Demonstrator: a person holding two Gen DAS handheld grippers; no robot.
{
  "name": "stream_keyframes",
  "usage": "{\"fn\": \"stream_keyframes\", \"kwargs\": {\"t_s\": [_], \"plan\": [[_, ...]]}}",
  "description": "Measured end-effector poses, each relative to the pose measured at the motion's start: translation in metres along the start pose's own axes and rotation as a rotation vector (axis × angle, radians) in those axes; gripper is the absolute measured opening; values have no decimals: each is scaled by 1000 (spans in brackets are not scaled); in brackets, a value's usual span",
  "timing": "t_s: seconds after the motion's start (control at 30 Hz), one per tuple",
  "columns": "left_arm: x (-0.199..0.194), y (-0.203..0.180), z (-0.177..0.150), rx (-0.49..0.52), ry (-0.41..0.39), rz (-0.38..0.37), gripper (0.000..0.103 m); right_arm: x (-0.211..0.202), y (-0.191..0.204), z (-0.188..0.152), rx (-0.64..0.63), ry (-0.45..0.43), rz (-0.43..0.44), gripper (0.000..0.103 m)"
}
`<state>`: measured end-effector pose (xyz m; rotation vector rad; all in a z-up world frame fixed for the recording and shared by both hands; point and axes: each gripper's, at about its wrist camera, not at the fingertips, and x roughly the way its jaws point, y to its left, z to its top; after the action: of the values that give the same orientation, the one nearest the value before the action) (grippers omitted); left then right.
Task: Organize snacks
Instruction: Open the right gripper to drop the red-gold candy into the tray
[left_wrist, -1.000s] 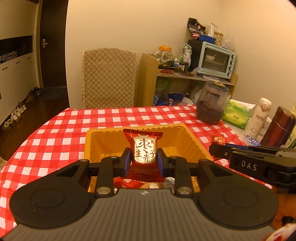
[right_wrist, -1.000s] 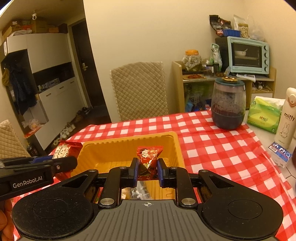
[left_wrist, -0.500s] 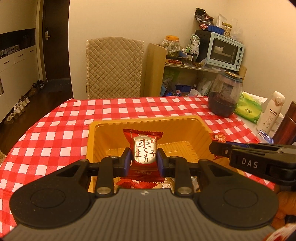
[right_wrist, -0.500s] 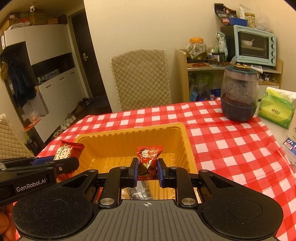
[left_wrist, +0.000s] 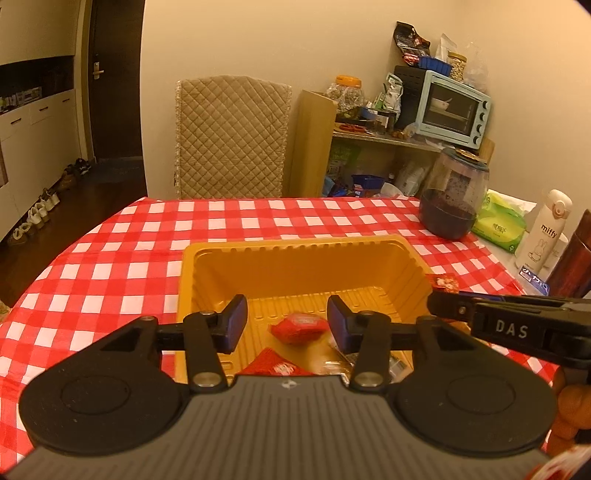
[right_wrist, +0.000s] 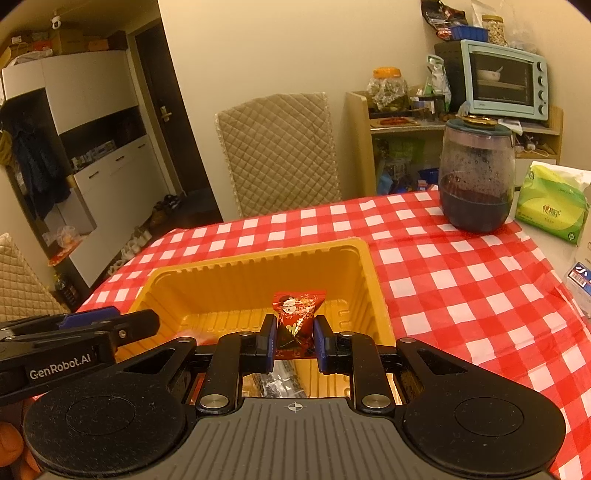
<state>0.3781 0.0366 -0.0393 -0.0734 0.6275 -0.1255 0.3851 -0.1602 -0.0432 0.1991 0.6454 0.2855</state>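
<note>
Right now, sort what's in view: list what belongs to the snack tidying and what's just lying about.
Job:
yellow tray
red snack packet, held by the right gripper
dropped red packet in the tray
left gripper, open

Lying about:
dark jar
green tissue pack
white bottle
toaster oven

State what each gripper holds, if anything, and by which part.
The left gripper is open and holds nothing. The right gripper is shut on a red snack packet, pinched across its narrow lower half, above the yellow tray.
</note>
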Motion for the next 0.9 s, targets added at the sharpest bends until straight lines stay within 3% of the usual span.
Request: {"fn": "stream_keyframes", "kwargs": {"t_s": [0.67,0.73,0.77,0.8,0.9], "plan": [[0,-1,-2,24,11,12,46,1,3,0,8,-22,36,22],[0,-1,-2,22,9,13,48,0,1,0,18,-36,33,36],[0,0,-3,21,7,14,49,-1,-1,0,30,-46,31,62],[0,0,-3,21,6,14,49,-2,-4,0,47,-55,29,71],[-1,1,-3,21,7,16,49,-3,-12,3,86,-56,22,71]]}}
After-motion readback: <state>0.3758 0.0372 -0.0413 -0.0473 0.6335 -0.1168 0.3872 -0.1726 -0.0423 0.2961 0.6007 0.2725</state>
